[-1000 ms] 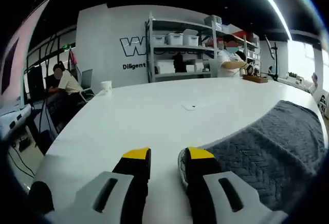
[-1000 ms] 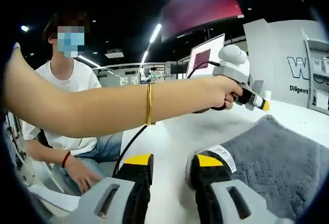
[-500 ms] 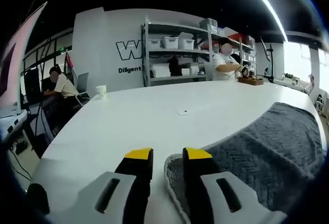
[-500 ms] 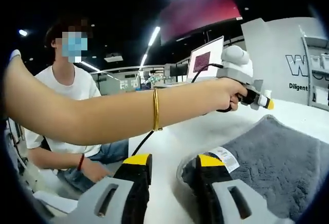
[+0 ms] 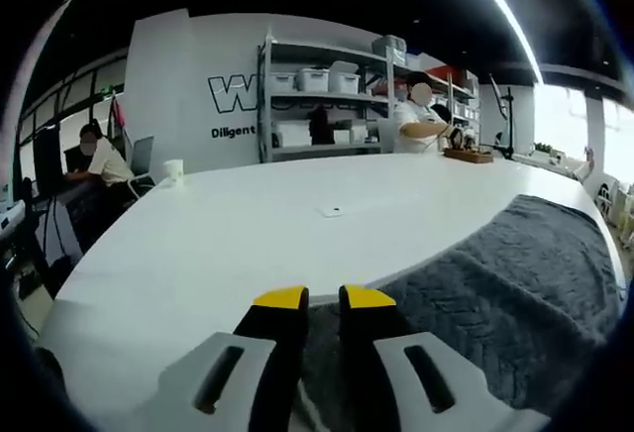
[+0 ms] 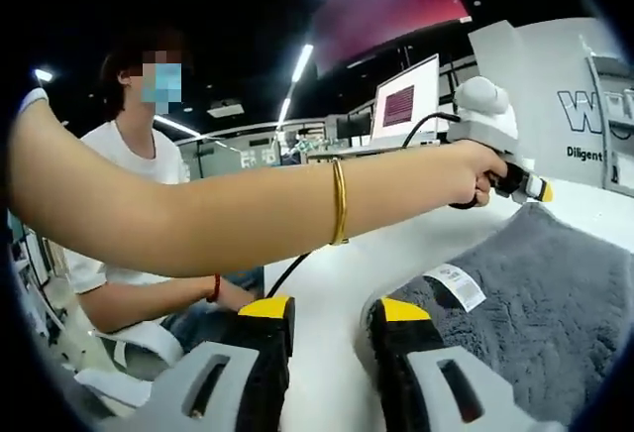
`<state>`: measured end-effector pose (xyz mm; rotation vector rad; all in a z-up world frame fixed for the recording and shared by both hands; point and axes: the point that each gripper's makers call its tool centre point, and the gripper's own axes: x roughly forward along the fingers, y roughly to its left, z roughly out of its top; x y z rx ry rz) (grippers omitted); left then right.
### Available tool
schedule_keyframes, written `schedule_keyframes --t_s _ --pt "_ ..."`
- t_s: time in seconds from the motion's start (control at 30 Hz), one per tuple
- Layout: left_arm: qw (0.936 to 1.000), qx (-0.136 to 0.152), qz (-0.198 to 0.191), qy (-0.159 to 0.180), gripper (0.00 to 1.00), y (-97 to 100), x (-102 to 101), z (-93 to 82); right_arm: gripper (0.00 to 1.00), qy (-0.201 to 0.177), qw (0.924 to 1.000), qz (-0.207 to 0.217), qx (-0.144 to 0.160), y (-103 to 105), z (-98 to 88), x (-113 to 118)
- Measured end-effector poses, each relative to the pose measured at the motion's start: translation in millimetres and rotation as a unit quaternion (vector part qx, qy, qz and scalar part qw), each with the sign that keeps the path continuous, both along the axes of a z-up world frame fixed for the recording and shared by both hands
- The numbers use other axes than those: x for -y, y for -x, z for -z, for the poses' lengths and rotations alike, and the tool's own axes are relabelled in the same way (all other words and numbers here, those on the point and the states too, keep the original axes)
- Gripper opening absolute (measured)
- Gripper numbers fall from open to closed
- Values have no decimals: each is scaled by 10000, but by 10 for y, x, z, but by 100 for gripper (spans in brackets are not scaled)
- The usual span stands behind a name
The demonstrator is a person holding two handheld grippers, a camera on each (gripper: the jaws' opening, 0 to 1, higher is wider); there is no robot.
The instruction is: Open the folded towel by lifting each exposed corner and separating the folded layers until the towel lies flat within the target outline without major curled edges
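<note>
**Towel corner grabs**

Towel [image 5: 495, 283] lies on the white bench [image 5: 248, 234]. Left gripper [image 5: 325, 300] fingers pinch its corner; right gripper [image 6: 332, 309] fingers are spread, edge just beside one. Looks soft and floppy, so I'd grab near the label [image 6: 454, 284].

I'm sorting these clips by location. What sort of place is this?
Probably an open-plan office or lab workspace. A metal shelving unit stacked with storage bins stands against a wall with lettering, a person sits at a desk beyond the big white table, and a monitor glows under strip lights.
</note>
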<state>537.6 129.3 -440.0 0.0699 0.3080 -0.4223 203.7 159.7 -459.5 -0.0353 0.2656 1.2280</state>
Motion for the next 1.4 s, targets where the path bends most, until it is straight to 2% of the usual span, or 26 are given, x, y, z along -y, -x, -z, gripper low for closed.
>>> schedule_keyframes --t_s 0.33,0.57,0.83,0.97,1.1,1.23,1.3,1.4 --pt "9996 -259 -102 76 13 -66 -50 248 30 36 9998 -101 -163 34 88 -47" --pt "9992 -369 -125 60 13 -98 -74 363 29 2 9997 -110 -204 27 90 -50" --pt "9993 -330 -103 111 15 -130 -70 339 27 -28 9997 -114 -203 30 68 -29" --pt "9996 -243 -64 145 19 -126 -48 269 27 -80 9997 -96 -197 30 39 -8" --pt "9996 -100 -92 252 21 -130 -59 151 28 -9 10000 -42 52 38 -2 12" --pt "9996 -8 -123 241 23 -110 -72 75 28 -29 9998 45 173 30 -41 70" --pt "9990 -26 -208 390 24 -12 -59 22 28 -60 9997 117 185 10 -62 114" --pt "9991 85 -116 394 24 79 6 -29 28 -78 9996 186 201 -9 -81 161"
